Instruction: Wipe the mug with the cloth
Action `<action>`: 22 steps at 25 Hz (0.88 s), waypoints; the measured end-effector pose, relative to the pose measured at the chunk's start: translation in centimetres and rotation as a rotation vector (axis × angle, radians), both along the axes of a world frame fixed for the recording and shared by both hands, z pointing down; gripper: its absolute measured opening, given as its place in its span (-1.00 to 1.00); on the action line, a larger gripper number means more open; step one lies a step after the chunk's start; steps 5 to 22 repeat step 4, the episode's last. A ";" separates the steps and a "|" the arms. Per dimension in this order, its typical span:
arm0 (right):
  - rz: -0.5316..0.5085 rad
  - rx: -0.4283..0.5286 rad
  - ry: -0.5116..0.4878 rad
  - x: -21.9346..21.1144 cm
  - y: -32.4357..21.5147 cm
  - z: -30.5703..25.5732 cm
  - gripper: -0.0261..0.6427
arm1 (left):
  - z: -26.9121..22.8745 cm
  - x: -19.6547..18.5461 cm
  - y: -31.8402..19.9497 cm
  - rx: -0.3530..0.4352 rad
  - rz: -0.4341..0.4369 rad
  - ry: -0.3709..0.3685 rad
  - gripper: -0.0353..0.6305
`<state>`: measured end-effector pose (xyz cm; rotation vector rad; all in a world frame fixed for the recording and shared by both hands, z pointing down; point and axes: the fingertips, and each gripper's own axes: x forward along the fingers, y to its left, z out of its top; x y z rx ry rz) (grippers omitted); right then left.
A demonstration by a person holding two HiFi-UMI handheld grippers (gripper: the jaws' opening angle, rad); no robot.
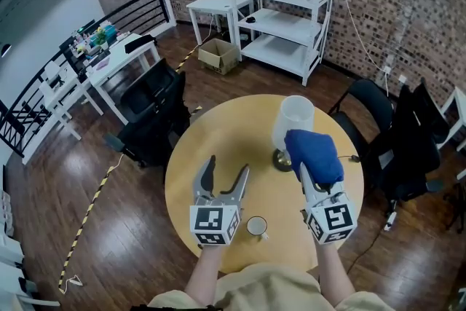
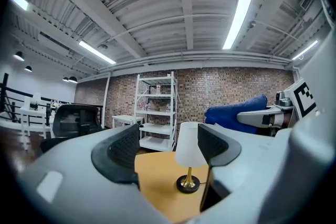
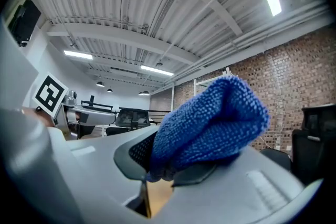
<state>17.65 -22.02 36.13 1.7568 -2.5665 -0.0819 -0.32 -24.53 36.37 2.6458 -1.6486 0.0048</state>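
Mug [image 1: 256, 226]: small, white and round-rimmed, seen in the head view upright on the round yellow desk [image 1: 218, 135], close to the near edge. It stands between the two grippers and apart from both. The left gripper [image 1: 228, 165] hangs over bare desk, its grey jaws spread in a wide V with nothing between them. The right gripper [image 1: 309, 175] carries a blue cloth [image 1: 314, 153], bunched into a thick wad over the jaw tips. A lamp [image 1: 293, 120] with a white tapered shade and a dark round base stands just beyond the cloth. The desk surface to the left of the lamp is smooth and unoccupied. Black chairs ring the far rim.

Left gripper view: the left gripper [image 2: 168, 147] shows both ribbed black pads well apart and touching nothing. The lamp [image 2: 189, 147] is framed in the gap farther off, on its brass stem, with desk [image 2: 157, 176] lying open between. The cloth [image 2: 233, 113] and right gripper [image 2: 268, 115] show at the right. A white shelf [image 2: 156, 107] stands against the brick wall.

Right gripper view: the right gripper [image 3: 165, 165] is clamped on the cloth [image 3: 210, 128]. The cloth is a nubby, looped weave, folded into a rounded bulge above the pads. A sliver of desk shows beneath it.
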 end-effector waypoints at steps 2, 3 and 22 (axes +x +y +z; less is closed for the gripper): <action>-0.001 -0.003 -0.001 -0.1 0.1 0.0 -0.73 | 0.1 0.0 0.0 -0.004 0.002 -0.002 0.08; -0.002 -0.004 -0.001 -0.2 0.2 0.0 -0.73 | 0.2 0.0 0.1 -0.005 0.002 -0.004 0.08; -0.003 -0.004 -0.002 -0.2 0.2 0.0 -0.73 | 0.2 0.0 0.1 -0.006 0.002 -0.005 0.08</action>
